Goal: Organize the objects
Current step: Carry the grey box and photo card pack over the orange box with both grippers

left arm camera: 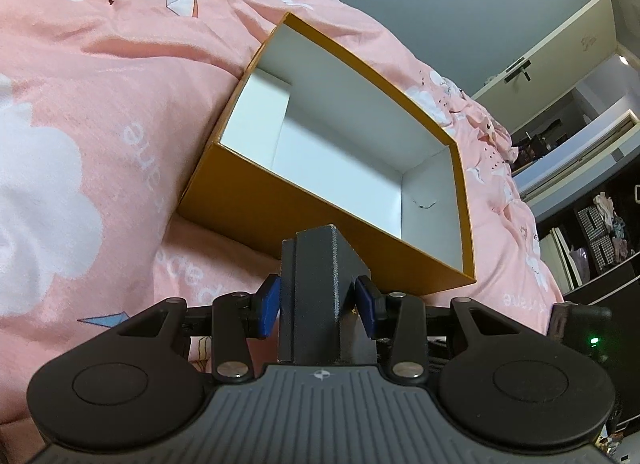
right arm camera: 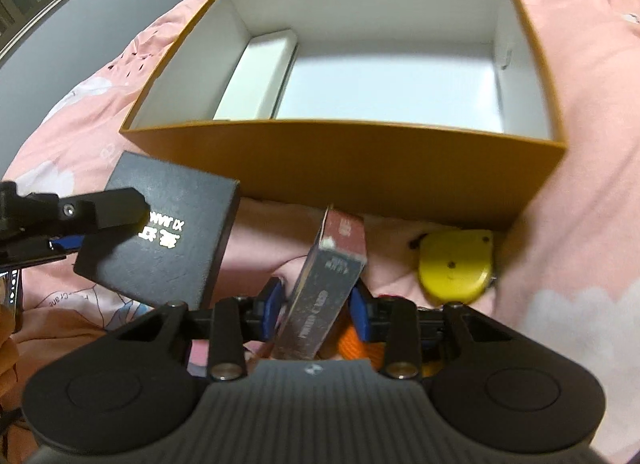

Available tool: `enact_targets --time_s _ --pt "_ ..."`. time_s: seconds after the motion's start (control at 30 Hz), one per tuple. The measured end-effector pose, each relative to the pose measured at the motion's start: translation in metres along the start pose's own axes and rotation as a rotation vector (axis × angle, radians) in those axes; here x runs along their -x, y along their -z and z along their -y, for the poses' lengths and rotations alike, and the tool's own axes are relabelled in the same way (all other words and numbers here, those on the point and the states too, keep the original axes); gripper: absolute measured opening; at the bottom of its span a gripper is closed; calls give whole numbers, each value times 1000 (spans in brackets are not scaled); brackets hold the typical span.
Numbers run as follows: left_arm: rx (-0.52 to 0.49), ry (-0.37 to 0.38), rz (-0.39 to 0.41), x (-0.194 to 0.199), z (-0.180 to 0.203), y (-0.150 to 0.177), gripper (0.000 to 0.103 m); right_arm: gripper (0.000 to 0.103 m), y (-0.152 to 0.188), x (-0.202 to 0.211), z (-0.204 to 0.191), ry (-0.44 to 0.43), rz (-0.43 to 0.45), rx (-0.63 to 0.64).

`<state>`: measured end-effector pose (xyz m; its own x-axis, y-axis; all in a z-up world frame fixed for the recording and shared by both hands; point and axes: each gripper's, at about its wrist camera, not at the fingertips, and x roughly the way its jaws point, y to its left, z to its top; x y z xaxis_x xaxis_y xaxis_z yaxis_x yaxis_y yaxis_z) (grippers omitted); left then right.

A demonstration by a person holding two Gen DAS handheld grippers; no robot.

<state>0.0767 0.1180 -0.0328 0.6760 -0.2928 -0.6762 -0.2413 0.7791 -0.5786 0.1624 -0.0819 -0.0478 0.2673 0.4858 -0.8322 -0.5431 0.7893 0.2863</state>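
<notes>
while the left gripper (left arm camera: 318, 306) clamps its blue pads on a black box (left arm camera: 320, 292), the left wrist view shows the orange bin (left arm camera: 320, 219) just ahead on the pink bedding (left arm camera: 100, 75); lift over the near rim before releasing. in the right wrist view, the right gripper (right arm camera: 316, 306) pinches a slim grey carton (right arm camera: 324, 292); a yellow tape measure (right arm camera: 454, 262) lies beside it, and the bin floor is mostly free apart from a white insert (right arm camera: 256, 79).
</notes>
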Motion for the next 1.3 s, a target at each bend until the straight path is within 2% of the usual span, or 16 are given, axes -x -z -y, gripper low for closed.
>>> enact_targets --time_s 0.03,0.13,0.23,0.4,0.6,0.87,1.07,1.3 --pt "-1 2 2 0 0 0 46 31 0 -2 -1 5 -2 3" --pt "-4 8 8 3 1 -1 46 30 1 2 2 -1 11 -5" --pt "-4 26 11 6 3 -3 46 25 -1 14 -1 5 41 23" --pt "-26 57 34 16 12 -5 46 24 -8 44 -3 19 114 67" --pt "-50 88 81 29 25 -15 46 24 -21 82 3 -46 166 47" --pt "-81 100 144 32 40 -43 46 24 -48 123 0 -70 291 77" --pt "-120 75 159 11 51 -65 46 24 -80 115 9 -55 327 57" --pt "-133 27 69 -42 45 -79 46 24 -104 70 38 -12 256 -25"
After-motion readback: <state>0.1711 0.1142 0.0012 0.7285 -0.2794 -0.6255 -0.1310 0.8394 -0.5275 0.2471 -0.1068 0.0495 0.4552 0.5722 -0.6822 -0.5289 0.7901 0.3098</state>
